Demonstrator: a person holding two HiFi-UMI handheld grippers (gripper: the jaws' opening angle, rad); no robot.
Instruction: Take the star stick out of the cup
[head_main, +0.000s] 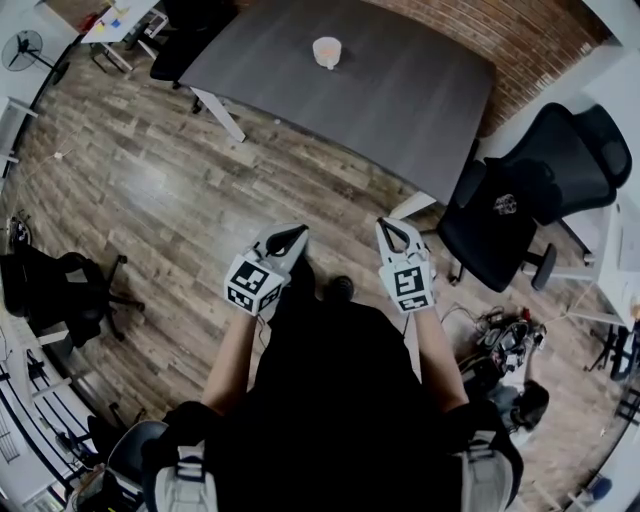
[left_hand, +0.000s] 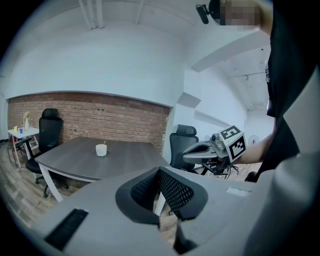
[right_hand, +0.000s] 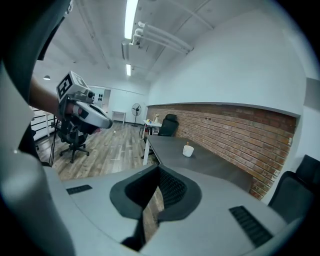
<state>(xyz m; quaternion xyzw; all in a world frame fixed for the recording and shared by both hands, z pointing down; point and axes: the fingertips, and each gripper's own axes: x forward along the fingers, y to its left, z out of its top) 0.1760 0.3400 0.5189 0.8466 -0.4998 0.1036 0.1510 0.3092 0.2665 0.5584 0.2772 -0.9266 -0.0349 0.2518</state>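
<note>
While L gripper (head_main: 296, 233), R gripper (head_main: 392, 228) sit clenched, empty | white cup (head_main: 327, 52), thin stick (right_hand: 187, 143) poking out.

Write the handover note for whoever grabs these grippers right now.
Left gripper: jaws together, nothing between them, held out in front of the body.
Right gripper: the same, shut and empty.
The cup stands on the grey table, far ahead across open floor. The star stick shows only as a thin tip above its rim.
Done: nothing; the stick is in the cup, untouched.
Left: walk to the table, open one gripper, close it on the stick and lift it out, probably steadying the cup with the other.
</note>
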